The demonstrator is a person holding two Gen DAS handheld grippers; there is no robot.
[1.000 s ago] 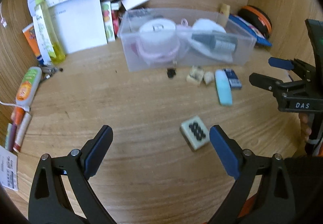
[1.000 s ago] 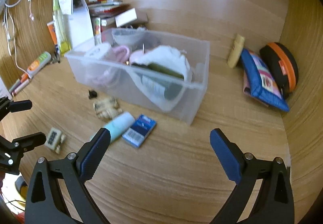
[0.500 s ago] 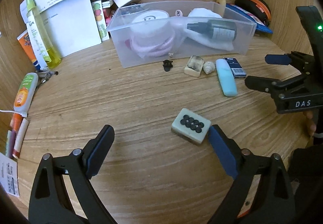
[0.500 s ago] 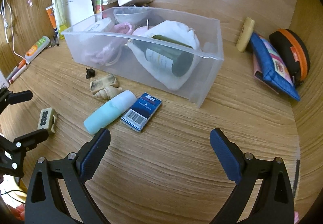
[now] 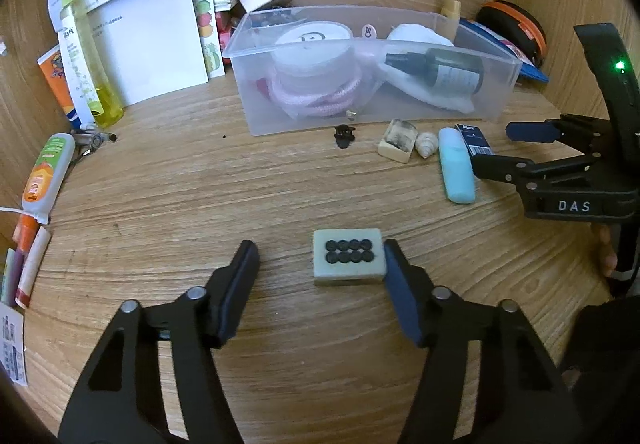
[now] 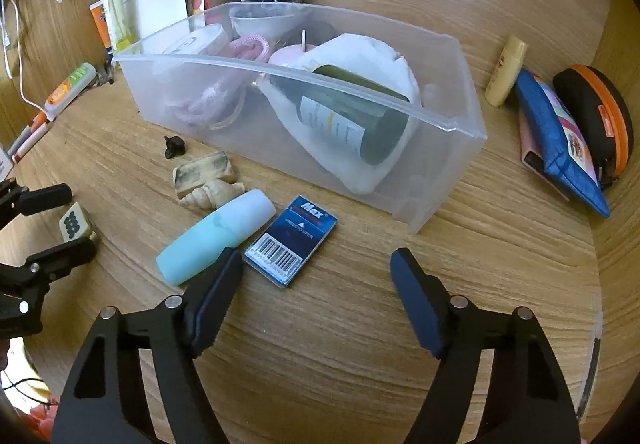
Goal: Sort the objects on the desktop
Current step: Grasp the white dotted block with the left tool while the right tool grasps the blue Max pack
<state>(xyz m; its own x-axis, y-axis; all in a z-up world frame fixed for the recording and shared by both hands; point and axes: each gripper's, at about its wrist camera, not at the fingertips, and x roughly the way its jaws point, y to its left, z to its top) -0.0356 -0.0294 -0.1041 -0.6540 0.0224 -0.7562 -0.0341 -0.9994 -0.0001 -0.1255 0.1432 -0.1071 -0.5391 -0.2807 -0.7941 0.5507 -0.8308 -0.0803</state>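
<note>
Wooden desk (image 5: 160, 203) | left gripper (image 5: 320, 264) narrowing around tile (image 5: 347, 258), nearer now | right gripper (image 6: 316, 268) narrowing, empty

pale green tile (image 5: 347, 257), 8 black dots | my tool's pads (image 5: 400, 296) blue | turquoise tube (image 6: 214, 238) | navy box (image 6: 291, 240), white barcode | surface (image 5: 168, 211) wood-grain

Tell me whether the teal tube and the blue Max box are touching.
Cannot tell. In the right wrist view the teal tube and the Max box lie side by side with only a dark sliver between them, either shadow or gap; the left wrist view is no clearer.
</note>
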